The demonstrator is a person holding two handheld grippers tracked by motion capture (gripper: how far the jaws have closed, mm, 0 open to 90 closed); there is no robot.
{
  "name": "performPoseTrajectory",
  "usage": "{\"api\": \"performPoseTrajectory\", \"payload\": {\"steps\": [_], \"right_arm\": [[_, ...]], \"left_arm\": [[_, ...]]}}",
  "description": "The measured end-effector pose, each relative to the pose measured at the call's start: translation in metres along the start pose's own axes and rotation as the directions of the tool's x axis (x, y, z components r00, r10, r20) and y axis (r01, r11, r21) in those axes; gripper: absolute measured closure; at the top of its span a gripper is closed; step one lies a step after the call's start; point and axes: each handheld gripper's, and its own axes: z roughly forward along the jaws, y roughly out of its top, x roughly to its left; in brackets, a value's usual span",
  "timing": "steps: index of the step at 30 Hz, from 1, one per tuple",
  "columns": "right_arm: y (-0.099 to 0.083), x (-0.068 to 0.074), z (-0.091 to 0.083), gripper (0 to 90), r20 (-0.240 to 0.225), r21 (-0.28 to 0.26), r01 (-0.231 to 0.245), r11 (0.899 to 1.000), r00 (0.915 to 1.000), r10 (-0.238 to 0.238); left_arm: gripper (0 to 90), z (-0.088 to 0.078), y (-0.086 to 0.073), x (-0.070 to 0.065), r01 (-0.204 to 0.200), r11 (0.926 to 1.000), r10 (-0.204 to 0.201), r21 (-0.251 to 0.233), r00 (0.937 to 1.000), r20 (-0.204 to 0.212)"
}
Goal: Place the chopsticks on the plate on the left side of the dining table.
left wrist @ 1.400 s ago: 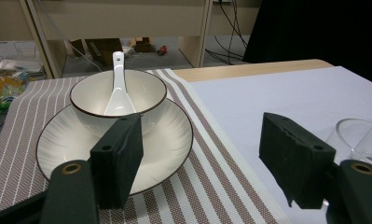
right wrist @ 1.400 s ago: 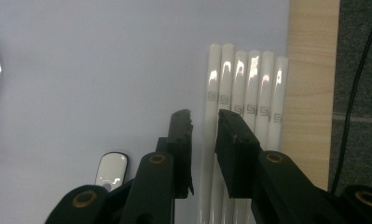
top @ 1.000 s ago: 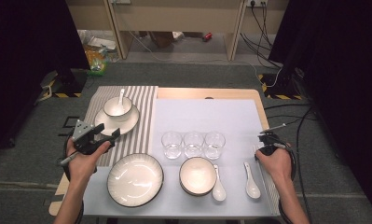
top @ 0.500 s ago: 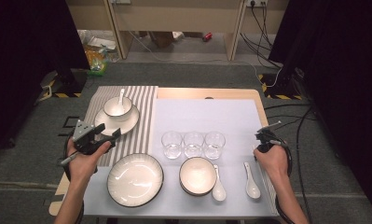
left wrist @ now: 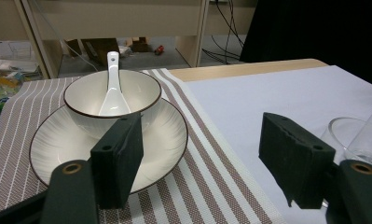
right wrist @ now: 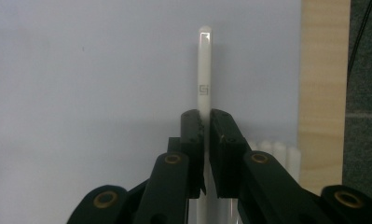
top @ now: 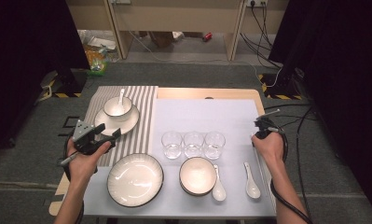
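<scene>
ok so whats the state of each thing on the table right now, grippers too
right gripper: shut on a white chopstick
left gripper: open, nothing between its jaws
small white bowl on the plate: upright, white spoon inside
three clear glasses: upright, in a row
large ribbed white plate: bare
near white bowl: upright

A lab: black curtains (top: 30, 46), floor cables (top: 267, 28), staged table (top: 211, 93).

Left gripper (left wrist: 202, 172) hovering before a bowl setting

Its black jaws stand wide apart over the striped placemat (left wrist: 207, 186); a spoon (left wrist: 113, 88) rests in the bowl (left wrist: 111, 100) (on a plate (left wrist: 48, 144)), glasses (left wrist: 361, 140) at right.
</scene>
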Motion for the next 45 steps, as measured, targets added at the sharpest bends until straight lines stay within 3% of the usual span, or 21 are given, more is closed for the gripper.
{"api": "performPoseTrajectory", "payload": {"steps": [14, 23, 33, 35, 39, 45], "right_arm": [[0.041, 0.005, 0.013, 84.6, 0.009, -0.04, -0.002, 0.999, 1.0, 0.002], [0.046, 0.006, 0.023, 84.6, 0.028, -0.014, -0.006, 1.0, 0.9996, 0.006], [0.046, 0.008, 0.018, 79.7, 0.027, -0.03, 0.025, 0.999, 0.9993, -0.025], [0.044, 0.009, 0.012, 79.5, 0.028, -0.018, 0.032, 0.999, 0.9991, -0.031], [0.033, 0.01, 0.001, 79.1, 0.014, 0.063, 0.045, 0.997, 0.9988, -0.046], [0.023, 0.009, -0.002, 79.1, 0.005, 0.137, 0.055, 0.989, 0.9984, -0.056]], "left_arm": [[30.0, 0.0, 0.0, 0.001, 0.003, 1.0, -0.003, 0.001, 1.0, 0.001], [30.0, 0.0, -0.001, 0.0, 0.004, 1.0, -0.004, -0.001, 1.0, 0.001], [30.1, 0.0, -0.001, 0.0, 0.004, 1.0, -0.004, 0.001, 1.0, 0.002], [30.1, 0.0, -0.001, 0.0, 0.008, 1.0, -0.008, 0.0, 1.0, 0.003], [30.1, 0.001, -0.001, -0.001, 0.005, 1.0, -0.005, 0.001, 1.0, 0.004], [30.1, 0.001, -0.001, -0.002, 0.004, 1.0, -0.004, 0.002, 1.0, 0.007]]}}
